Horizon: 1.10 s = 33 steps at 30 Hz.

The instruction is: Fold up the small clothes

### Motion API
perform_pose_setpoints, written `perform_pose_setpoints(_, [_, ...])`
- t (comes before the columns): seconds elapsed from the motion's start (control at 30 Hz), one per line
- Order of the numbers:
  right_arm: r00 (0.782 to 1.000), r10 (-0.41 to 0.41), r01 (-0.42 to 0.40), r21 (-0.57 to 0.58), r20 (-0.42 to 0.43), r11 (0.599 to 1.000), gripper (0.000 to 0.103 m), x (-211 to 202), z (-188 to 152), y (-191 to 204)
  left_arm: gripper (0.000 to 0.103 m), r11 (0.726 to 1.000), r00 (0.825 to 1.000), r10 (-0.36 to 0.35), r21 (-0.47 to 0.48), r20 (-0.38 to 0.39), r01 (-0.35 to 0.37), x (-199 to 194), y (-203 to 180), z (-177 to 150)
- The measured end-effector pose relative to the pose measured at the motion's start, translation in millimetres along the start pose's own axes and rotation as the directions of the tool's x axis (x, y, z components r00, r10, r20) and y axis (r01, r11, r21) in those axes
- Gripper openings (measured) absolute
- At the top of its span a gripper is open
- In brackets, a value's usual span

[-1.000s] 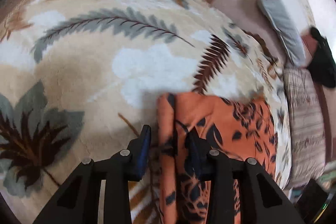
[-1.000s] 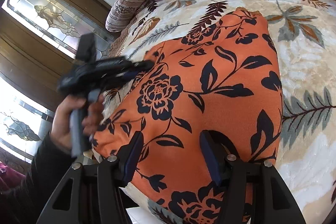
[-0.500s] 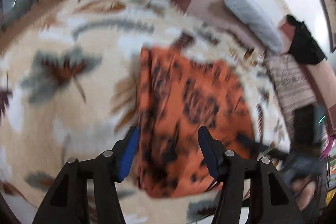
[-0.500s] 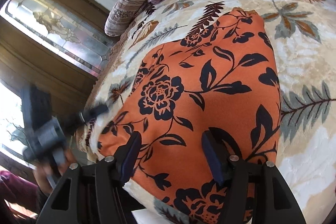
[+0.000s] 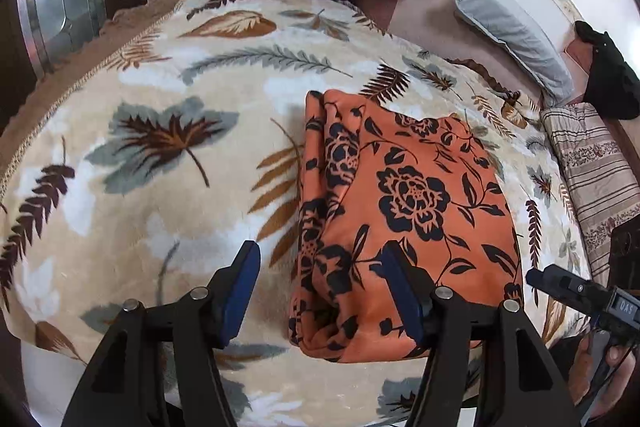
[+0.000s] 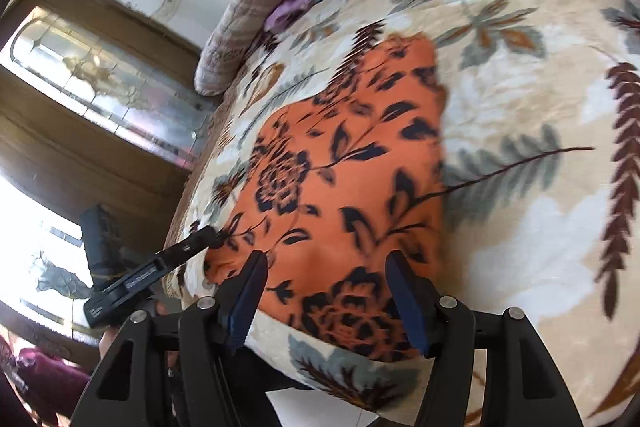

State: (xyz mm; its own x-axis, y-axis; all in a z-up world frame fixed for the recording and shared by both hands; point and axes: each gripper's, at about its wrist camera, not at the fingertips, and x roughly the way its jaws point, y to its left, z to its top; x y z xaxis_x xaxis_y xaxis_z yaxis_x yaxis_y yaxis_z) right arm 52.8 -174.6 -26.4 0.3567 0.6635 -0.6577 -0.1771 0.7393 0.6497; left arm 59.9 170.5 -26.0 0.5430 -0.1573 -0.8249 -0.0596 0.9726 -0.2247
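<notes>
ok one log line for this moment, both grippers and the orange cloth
left gripper: open, empty | right gripper: open, empty | orange floral garment: folded, on leaf-print blanket

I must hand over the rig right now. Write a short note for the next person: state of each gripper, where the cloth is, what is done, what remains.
Left gripper: open, empty, hovering over the left near part of the cloth.
Right gripper: open, empty, over the cloth's near edge.
The orange cloth with black flower print lies folded in a rough rectangle on the cream leaf-patterned blanket, layered edges at its left side.
Done: folded at least once.
Left: probably one more fold, or smoothing; no other clothes to fold are clearly visible.
</notes>
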Motion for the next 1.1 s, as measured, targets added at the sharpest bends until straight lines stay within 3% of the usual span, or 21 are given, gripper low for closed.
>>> perform_pose_setpoints(0.3, [0.999,-0.040,0.038,0.061,0.023,0.997,0.067,-5,14,-25,0.070,1.000,1.000,0.008,0.015,0.015,-0.008,3,-8,7])
perform_pose_setpoints(0.6, [1.000,-0.016,0.015,0.124,0.008,0.992,0.067,17,31,-42,0.070,1.000,1.000,0.001,0.025,-0.014,-0.001,21,-9,17])
perform_pose_setpoints(0.7, [1.000,-0.019,0.020,0.138,-0.009,0.990,0.067,29,41,-50,0.073,0.998,0.998,-0.057,0.001,-0.032,0.057,29,-1,23])
perform_pose_setpoints(0.77, [1.000,-0.018,0.020,0.147,-0.016,0.989,0.070,39,48,-55,0.090,0.994,0.993,-0.107,-0.042,-0.040,0.105,39,9,28])
perform_pose_setpoints(0.87, [0.998,0.007,0.004,0.182,-0.058,0.983,0.072,62,55,-61,0.089,0.989,0.983,-0.130,-0.090,-0.126,0.119,72,17,28])
perform_pose_setpoints(0.93, [0.994,0.048,-0.030,0.179,-0.097,0.983,0.073,81,56,-59,0.089,0.978,0.962,-0.203,-0.078,-0.184,0.191,93,10,22])
perform_pose_setpoints(0.97, [0.992,0.064,-0.047,0.152,-0.108,0.987,0.070,86,58,-54,0.080,0.985,0.971,-0.170,-0.036,-0.168,0.167,93,4,20])
perform_pose_setpoints(1.0, [0.988,0.071,-0.055,0.118,-0.139,0.992,0.045,92,59,-46,0.063,0.986,0.972,-0.167,-0.002,-0.168,0.169,92,-3,19])
perform_pose_setpoints(1.03, [0.988,0.044,-0.034,0.076,-0.145,0.997,0.037,91,61,-38,0.040,0.973,0.955,-0.229,-0.014,-0.189,0.231,92,-8,20])
perform_pose_setpoints(1.1, [0.993,0.023,-0.024,-0.010,-0.116,1.000,0.030,77,66,-23,0.033,0.971,0.959,-0.238,-0.010,-0.157,0.239,83,-17,26])
